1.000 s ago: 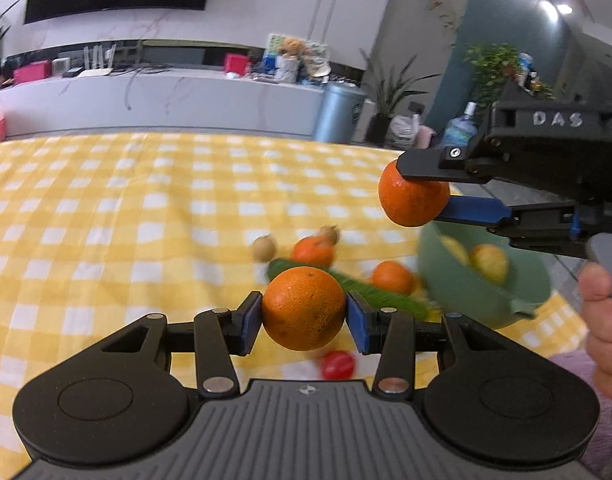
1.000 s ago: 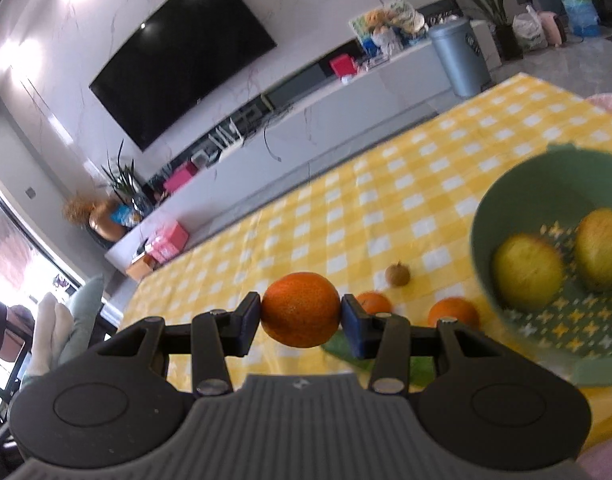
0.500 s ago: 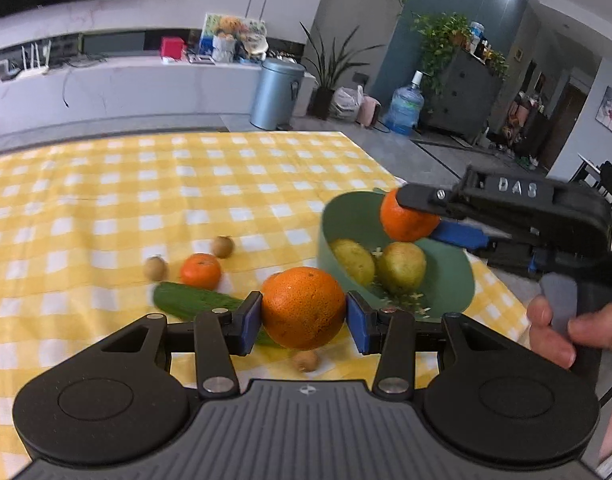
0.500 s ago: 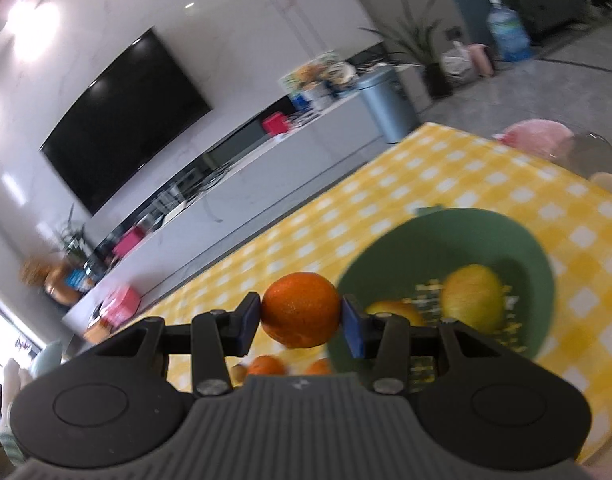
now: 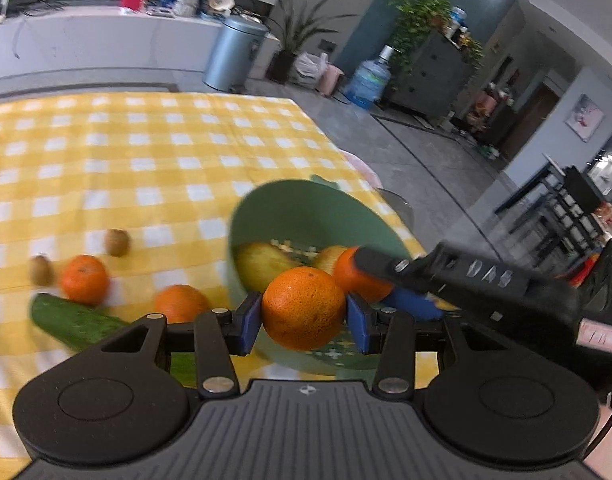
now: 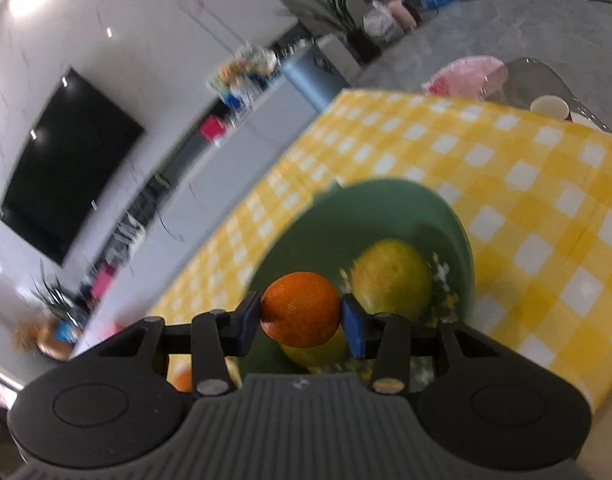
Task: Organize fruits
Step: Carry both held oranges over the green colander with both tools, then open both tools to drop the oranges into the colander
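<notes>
The fingers (image 5: 252, 322) of the left gripper (image 5: 304, 322) are clamped on a large orange (image 5: 304, 308), blue pads pressed to both its sides, and the right gripper (image 6: 302, 320) pinches a smaller orange (image 6: 301, 309) the same way. Both fruits hang over the green bowl (image 5: 306, 212) — seen from the left wrist, the right gripper's orange sits at about 2 o'clock from the large one, already inside the rim, above two yellow-green pears (image 6: 391, 280).

The step in hand looks like the delivery: two oranges carried to the bowl, neither released. Next, each should be lowered close to the pears and the fingers parted gently, probably one at a time, so the fruit settles rather than bounces out.

More sorting remains on the checked bench (image 5: 146, 152) — two oranges (image 5: 84, 279), two kiwis (image 5: 117, 242) and a cucumber (image 5: 74, 322) lie at about 9 o'clock from the bowl.
</notes>
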A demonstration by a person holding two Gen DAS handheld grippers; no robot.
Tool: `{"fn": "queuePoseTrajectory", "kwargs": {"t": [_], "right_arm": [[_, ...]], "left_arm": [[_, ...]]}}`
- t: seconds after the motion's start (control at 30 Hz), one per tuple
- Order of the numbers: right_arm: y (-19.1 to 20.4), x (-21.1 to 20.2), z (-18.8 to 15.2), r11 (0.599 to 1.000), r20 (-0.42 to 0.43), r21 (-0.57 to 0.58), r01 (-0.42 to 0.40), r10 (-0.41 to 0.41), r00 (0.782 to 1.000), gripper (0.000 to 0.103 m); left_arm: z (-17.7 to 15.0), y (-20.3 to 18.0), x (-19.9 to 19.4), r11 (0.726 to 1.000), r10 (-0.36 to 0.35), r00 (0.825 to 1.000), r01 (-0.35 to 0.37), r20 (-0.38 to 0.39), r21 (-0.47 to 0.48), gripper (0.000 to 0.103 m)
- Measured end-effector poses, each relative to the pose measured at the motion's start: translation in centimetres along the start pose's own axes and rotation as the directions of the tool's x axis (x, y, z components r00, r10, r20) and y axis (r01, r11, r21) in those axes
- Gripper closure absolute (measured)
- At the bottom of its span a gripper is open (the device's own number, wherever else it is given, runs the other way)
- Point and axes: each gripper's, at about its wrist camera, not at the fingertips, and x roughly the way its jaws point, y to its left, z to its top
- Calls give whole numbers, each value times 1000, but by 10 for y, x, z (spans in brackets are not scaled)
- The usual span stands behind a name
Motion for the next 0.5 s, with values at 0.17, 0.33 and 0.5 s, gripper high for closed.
{"fn": "queuePoseTrajectory", "kwargs": {"t": [0.17, 0.33, 0.5], "right_arm": [[0, -12, -2, 997, -48, -33, 74, -75, 996, 62], [-2, -20, -1, 992, -79, -77, 98, -104, 991, 61], [-8, -16, -3, 987, -91, -67, 145, -151, 984, 60]], "left_arm": [[2, -8, 17, 998, -17, 999, 20, -42, 58, 52], [1, -5, 34, 997, -40, 994, 45, -99, 58, 52], [2, -11, 41, 993, -40, 988, 56, -147, 108, 52]]}}
